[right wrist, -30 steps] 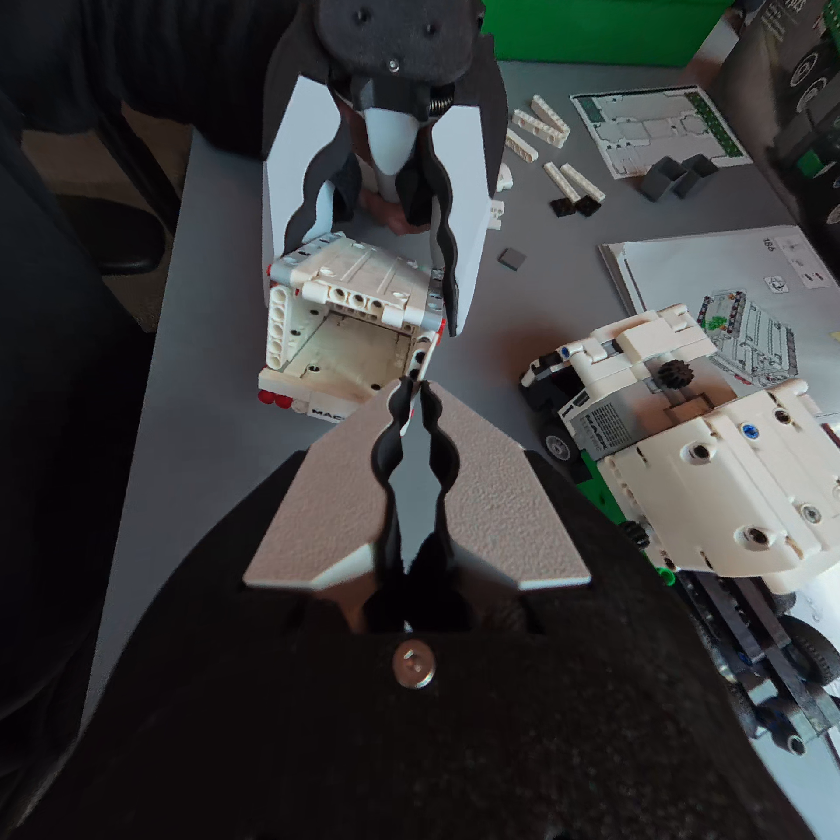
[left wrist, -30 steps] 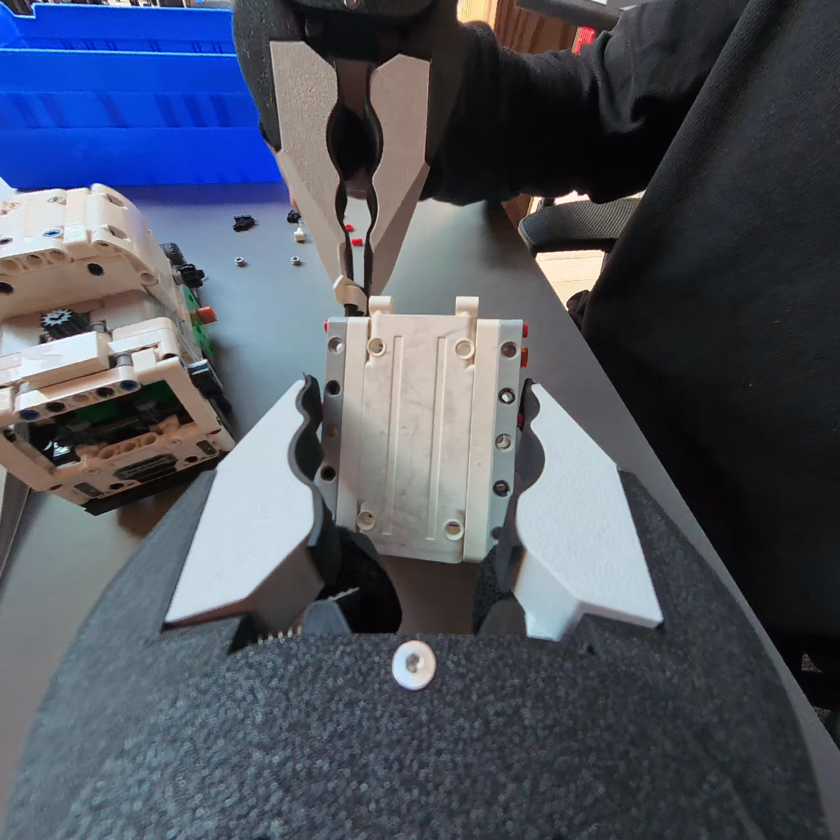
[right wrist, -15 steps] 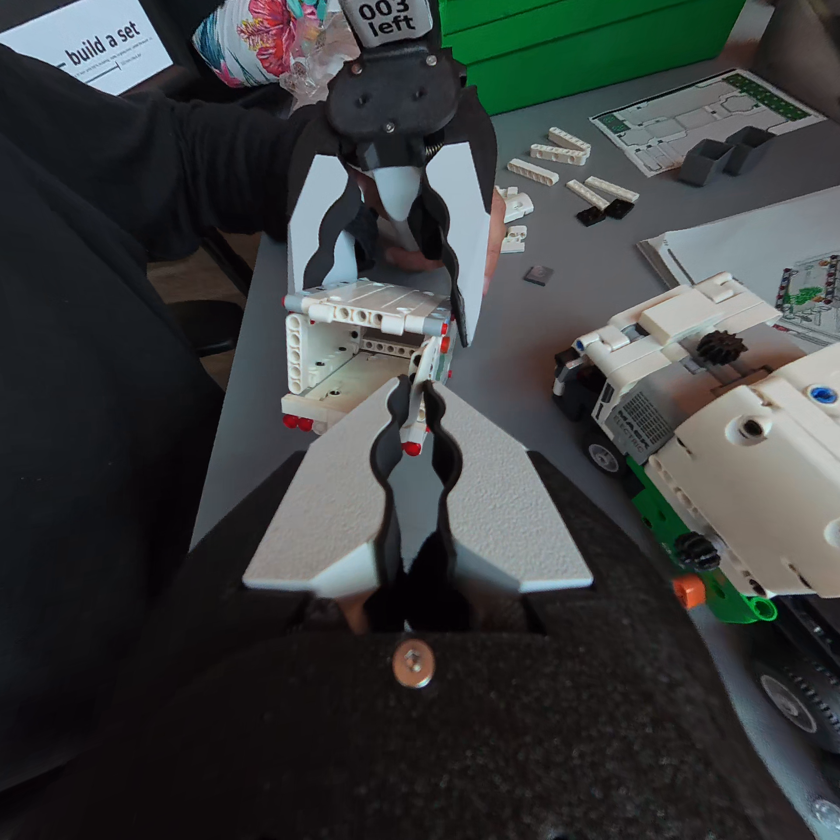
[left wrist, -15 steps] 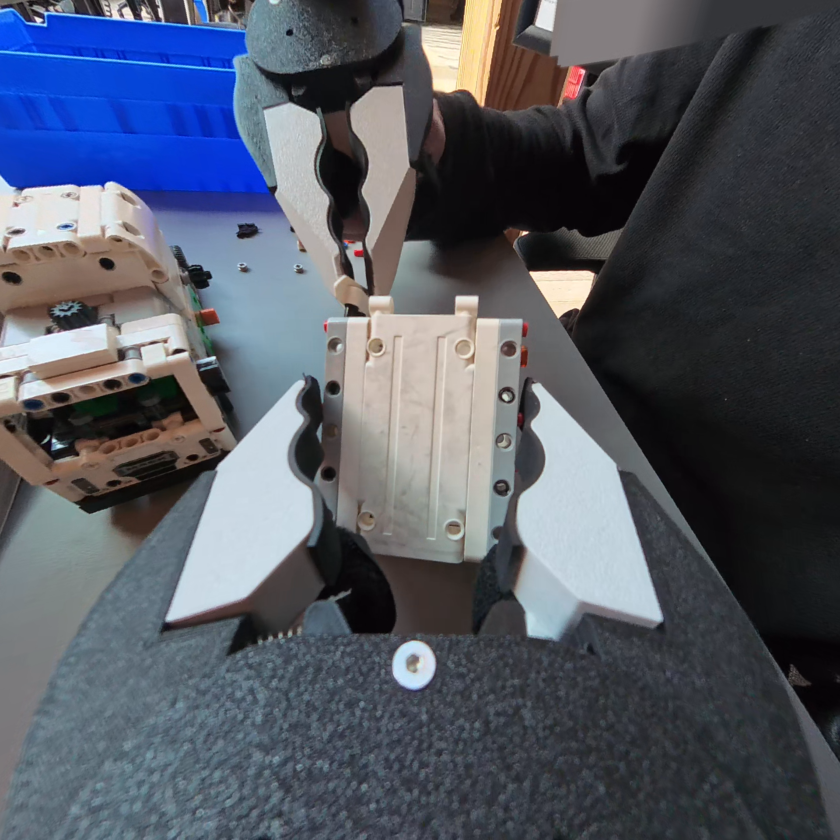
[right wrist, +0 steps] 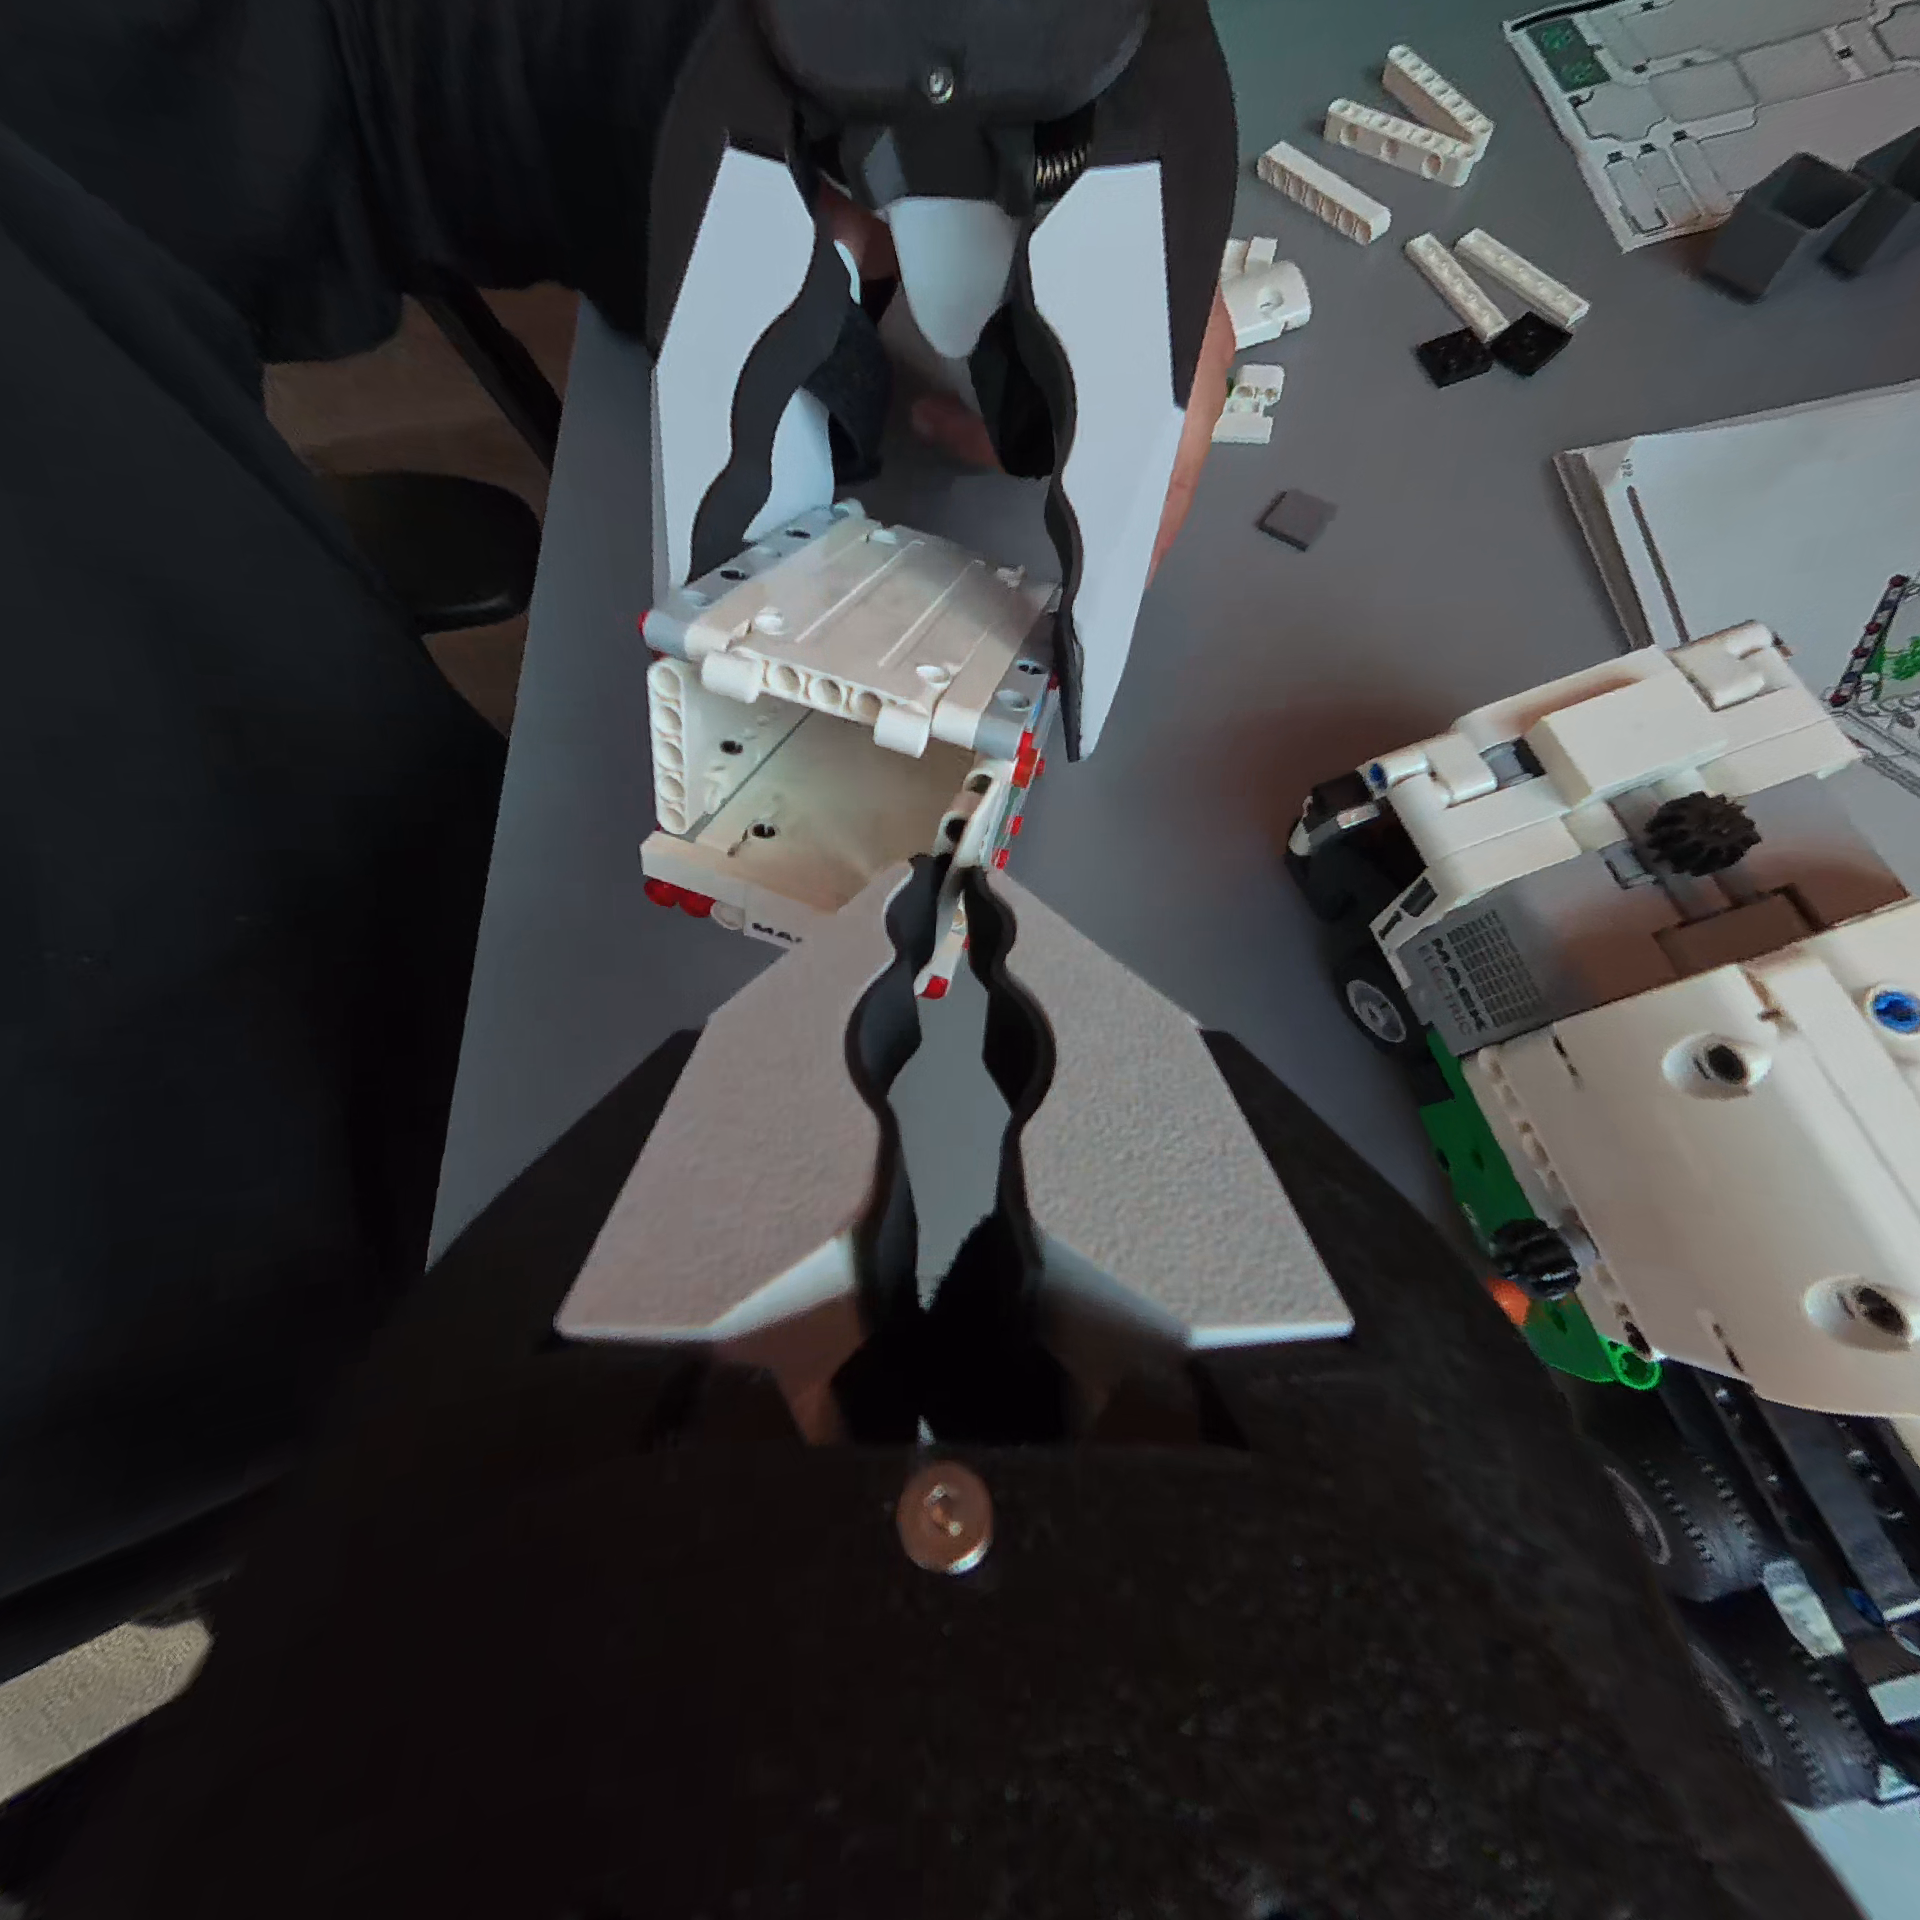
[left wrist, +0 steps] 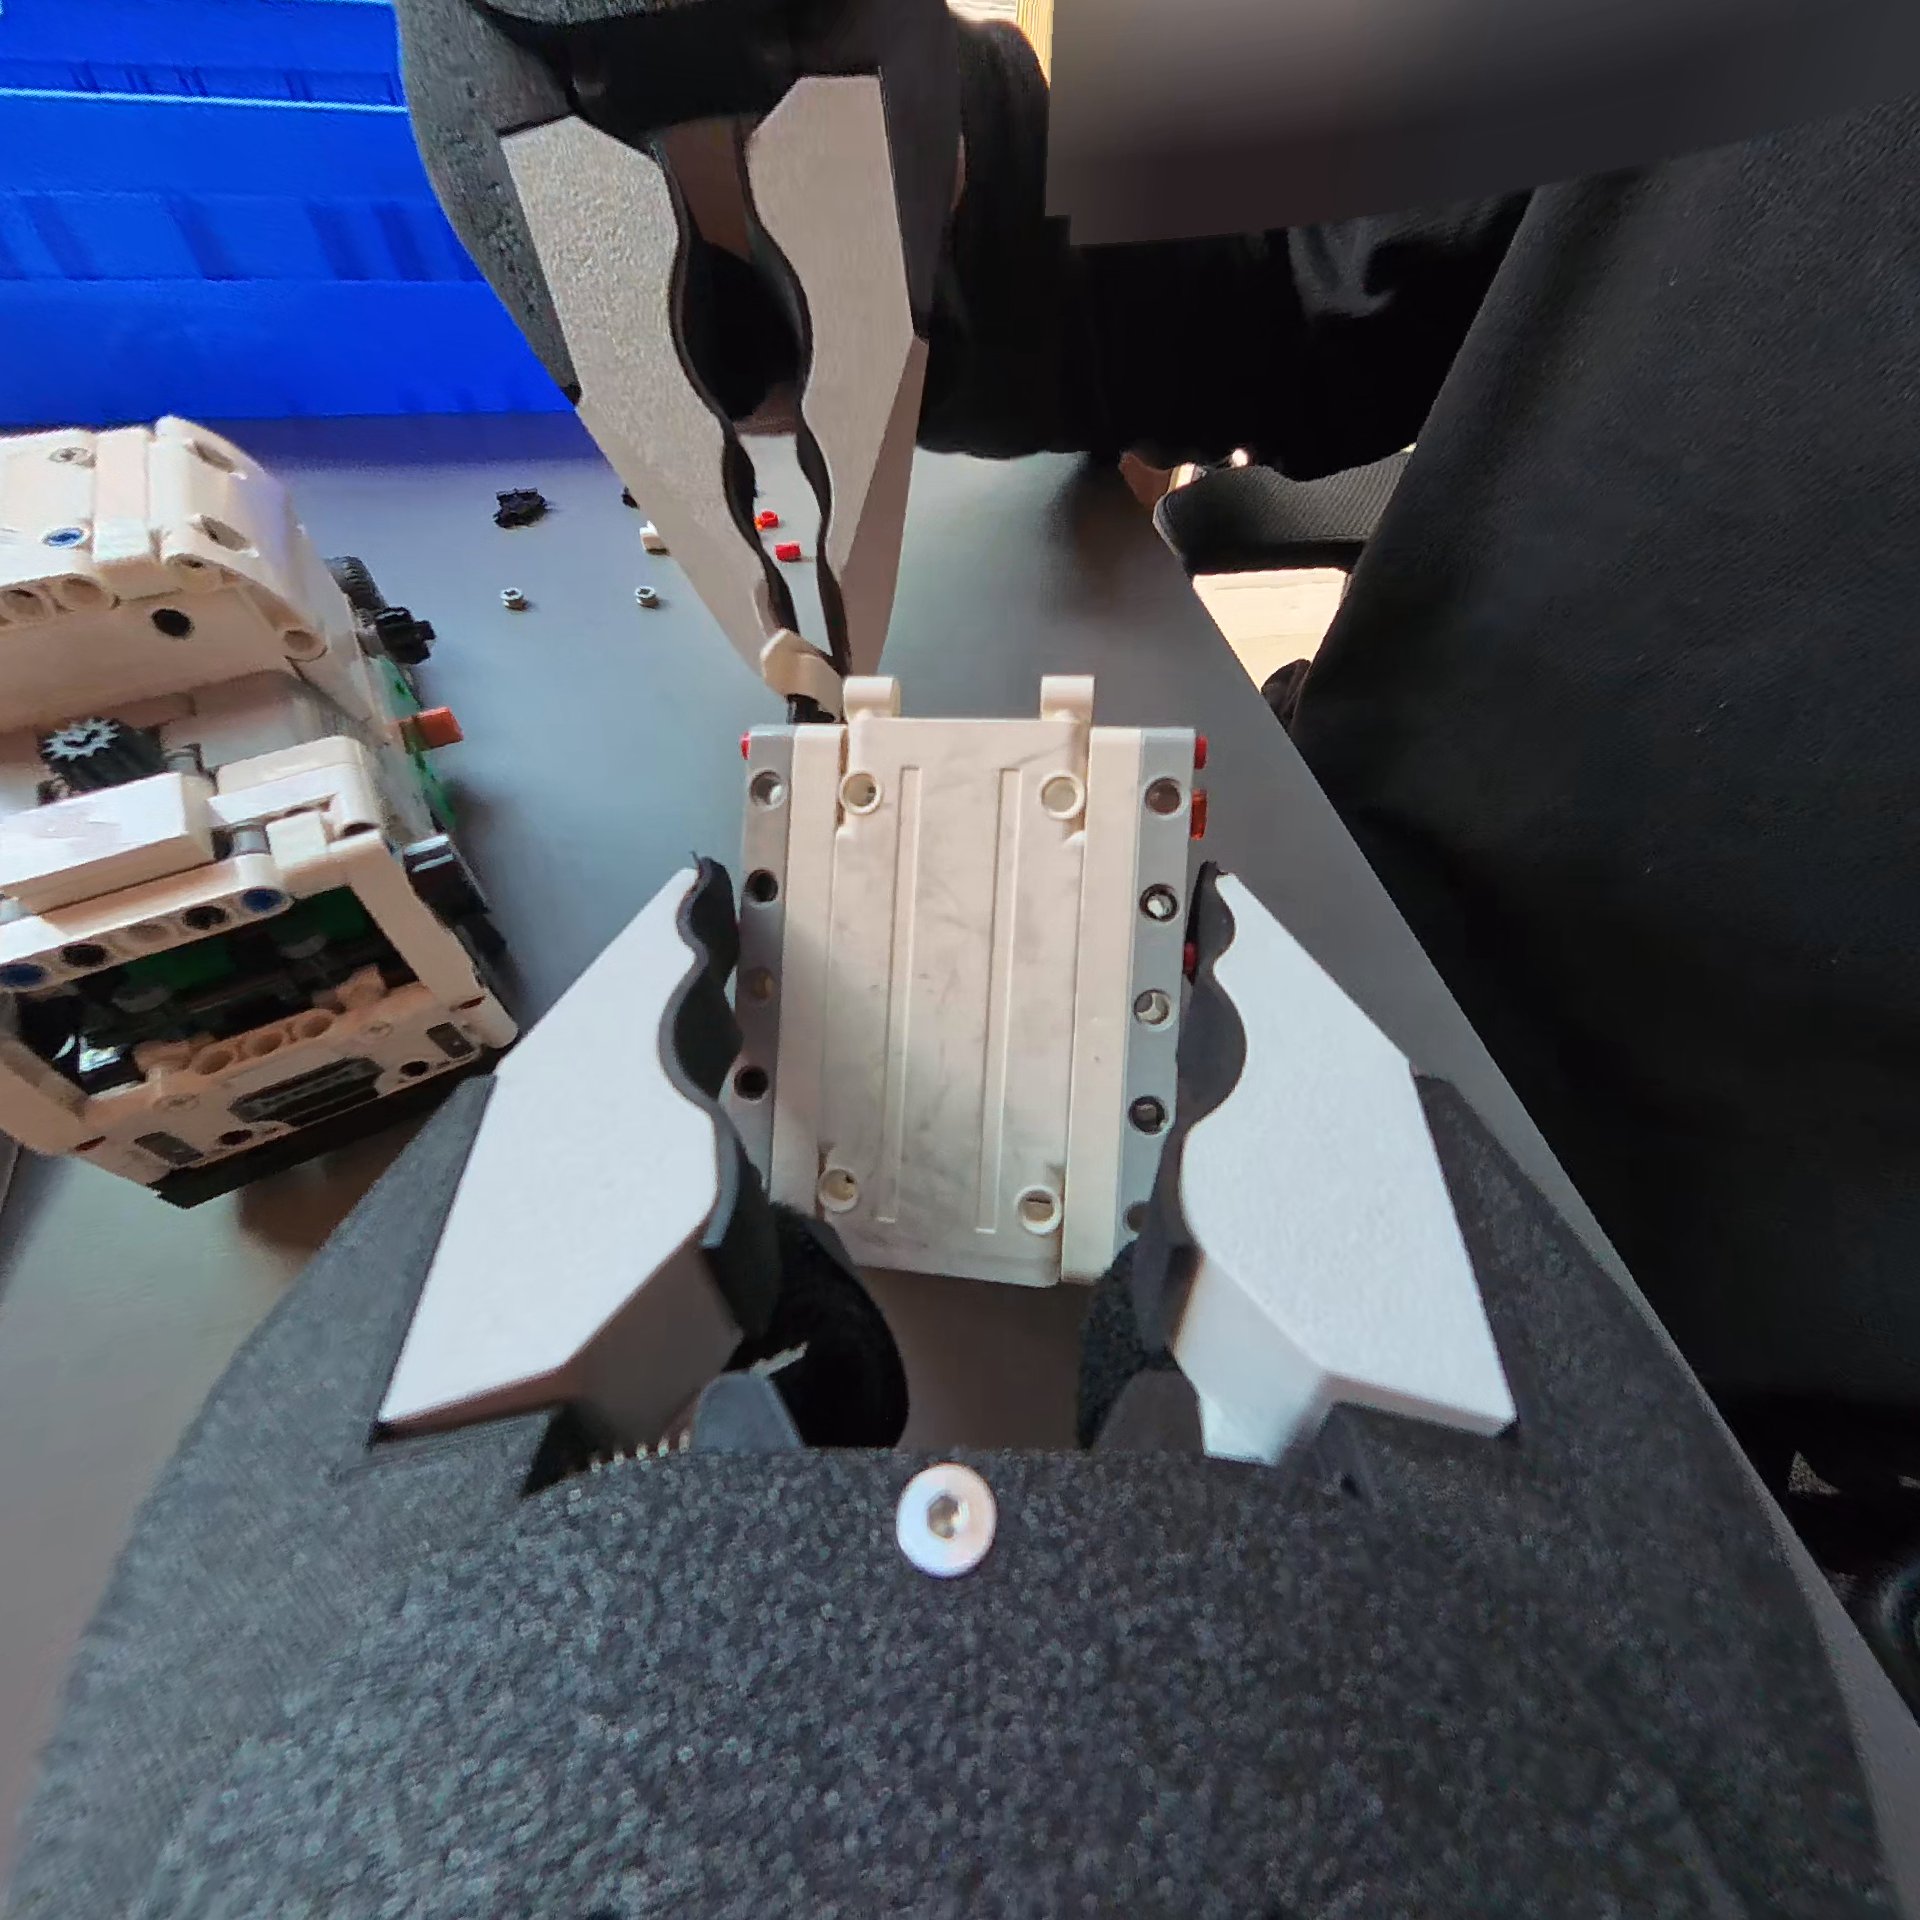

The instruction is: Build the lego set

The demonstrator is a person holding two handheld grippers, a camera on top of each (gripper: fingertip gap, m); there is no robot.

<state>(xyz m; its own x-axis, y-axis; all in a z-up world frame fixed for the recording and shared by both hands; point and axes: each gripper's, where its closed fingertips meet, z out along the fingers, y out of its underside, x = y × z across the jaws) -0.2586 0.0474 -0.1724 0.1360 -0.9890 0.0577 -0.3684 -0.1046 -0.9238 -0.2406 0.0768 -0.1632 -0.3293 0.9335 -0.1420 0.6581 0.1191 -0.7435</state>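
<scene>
The boxy white lego body (left wrist: 956, 997), ribbed top panel framed by grey holed beams with red pins, sits clamped between the left tongs (left wrist: 961, 894), wavy black pads pressing its sides, held above the grey tabletop (right wrist: 1195, 665). At its front corner, the right tongs (right wrist: 940, 904) pinch a small white hinged piece (right wrist: 961, 831), nearly closed. Beside it rests the chunky white-and-green truck (right wrist: 1621, 997); loose white beams (right wrist: 1320, 192) lie farther off.

We see a scuffed, glossy plastic box (left wrist: 961, 997), the left tongs (left wrist: 961, 1049) with grainy matt shells and black rubbery pads (left wrist: 701, 997), a smooth matt counter (left wrist: 603, 790), and a shiny metal screw (left wrist: 945, 1519).
</scene>
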